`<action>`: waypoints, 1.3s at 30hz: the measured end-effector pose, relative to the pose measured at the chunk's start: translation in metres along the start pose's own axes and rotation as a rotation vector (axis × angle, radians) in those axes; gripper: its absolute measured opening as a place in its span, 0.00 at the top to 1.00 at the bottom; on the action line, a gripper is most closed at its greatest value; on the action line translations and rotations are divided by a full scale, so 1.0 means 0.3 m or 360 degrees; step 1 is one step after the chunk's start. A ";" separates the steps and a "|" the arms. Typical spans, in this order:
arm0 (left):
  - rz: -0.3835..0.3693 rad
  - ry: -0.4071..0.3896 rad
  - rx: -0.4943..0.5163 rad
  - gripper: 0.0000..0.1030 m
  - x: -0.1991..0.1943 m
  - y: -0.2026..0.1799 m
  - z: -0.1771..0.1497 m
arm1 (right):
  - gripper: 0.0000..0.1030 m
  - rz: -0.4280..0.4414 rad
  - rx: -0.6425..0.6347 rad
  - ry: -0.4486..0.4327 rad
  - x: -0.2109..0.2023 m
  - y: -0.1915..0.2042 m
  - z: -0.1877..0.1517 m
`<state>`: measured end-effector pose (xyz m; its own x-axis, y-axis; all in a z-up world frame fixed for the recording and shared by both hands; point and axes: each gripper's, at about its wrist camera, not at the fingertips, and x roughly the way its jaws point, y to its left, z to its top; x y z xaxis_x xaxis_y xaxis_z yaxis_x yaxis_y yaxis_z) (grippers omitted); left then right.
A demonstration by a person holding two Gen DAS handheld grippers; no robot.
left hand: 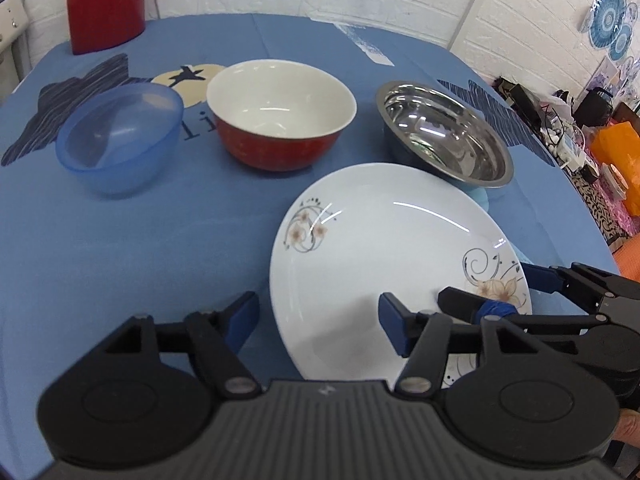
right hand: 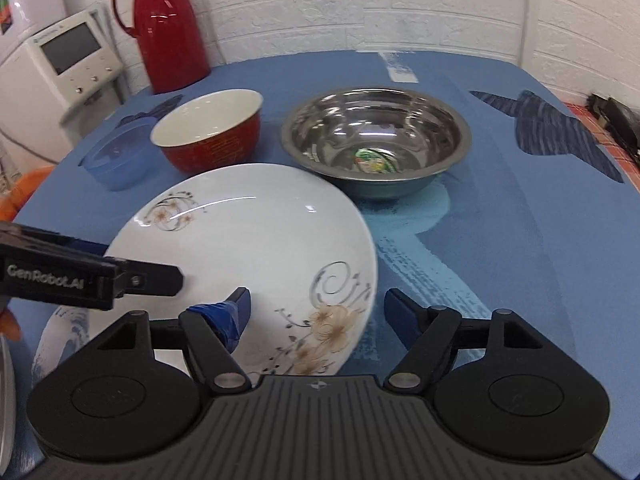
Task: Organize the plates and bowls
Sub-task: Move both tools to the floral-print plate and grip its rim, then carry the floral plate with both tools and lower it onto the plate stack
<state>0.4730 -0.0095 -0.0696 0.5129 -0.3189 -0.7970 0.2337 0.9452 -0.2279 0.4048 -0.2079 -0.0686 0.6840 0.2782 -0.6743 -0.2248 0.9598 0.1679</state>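
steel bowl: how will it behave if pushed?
The steel bowl looks thin-walled, so probably light. Its base is narrower than its flared rim, so a push at the rim may tip it. On the blue tablecloth it may drag rather than slide.

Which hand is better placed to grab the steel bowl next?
Probably the right. The open right gripper faces the steel bowl almost straight ahead, just past the plate. From the left gripper, also open, it sits off to the right.
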 end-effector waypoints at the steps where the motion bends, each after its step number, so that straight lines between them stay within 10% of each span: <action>1: -0.0006 -0.0004 0.0001 0.42 0.001 0.003 0.000 | 0.49 0.0024 -0.0028 -0.0011 -0.001 0.006 -0.006; 4: 0.0050 -0.0028 0.0065 0.76 -0.008 -0.003 -0.008 | 0.59 0.0001 -0.0054 -0.0040 -0.005 0.005 -0.012; 7: 0.0007 -0.0020 0.0027 0.86 -0.015 0.013 -0.011 | 0.66 -0.0020 -0.0011 -0.0026 -0.012 -0.003 -0.006; 26: 0.0079 -0.0231 -0.0011 0.90 -0.416 0.087 -0.199 | 0.62 0.0100 -0.0061 -0.0208 -0.285 0.276 -0.085; 39: 0.0323 -0.0317 -0.0195 0.89 -0.749 0.373 -0.585 | 0.60 0.0406 -0.0260 -0.0146 -0.304 0.686 -0.241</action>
<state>0.2389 0.1802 -0.0141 0.6936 -0.1186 -0.7106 0.0150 0.9885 -0.1504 0.2460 -0.0384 -0.0245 0.6494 0.5186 -0.5562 -0.5009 0.8420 0.2004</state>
